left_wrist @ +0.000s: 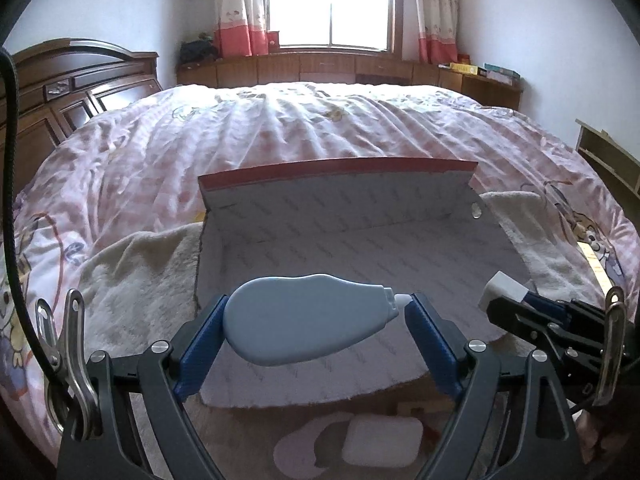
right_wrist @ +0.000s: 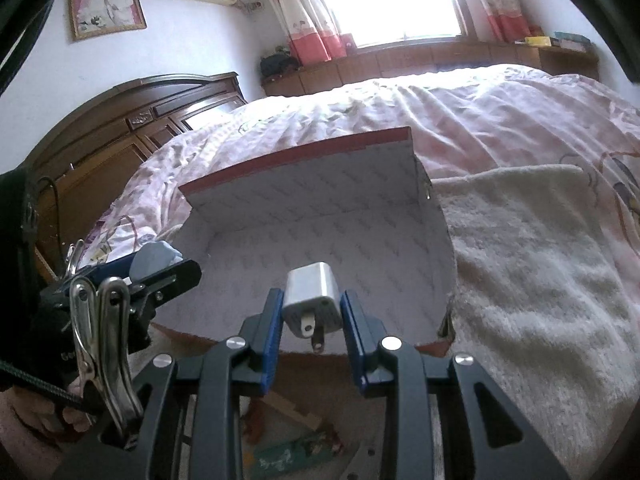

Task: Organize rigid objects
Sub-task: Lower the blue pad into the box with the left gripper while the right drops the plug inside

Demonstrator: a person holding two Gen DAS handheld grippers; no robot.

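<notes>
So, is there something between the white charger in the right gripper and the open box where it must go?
Nothing visible. The right gripper holds the white charger at the near edge of the open box. The box floor ahead is bare, its lid up at the far side.

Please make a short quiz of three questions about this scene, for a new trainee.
1. True or false: the open box already contains several objects.
2. What does the left gripper hold? A) blue correction tape dispenser B) scissors C) spoon
3. Fill in: the right gripper is shut on a white ______ with metal prongs.

Key: 1 false, its visible inside is bare; 2 A; 3 charger plug.
</notes>
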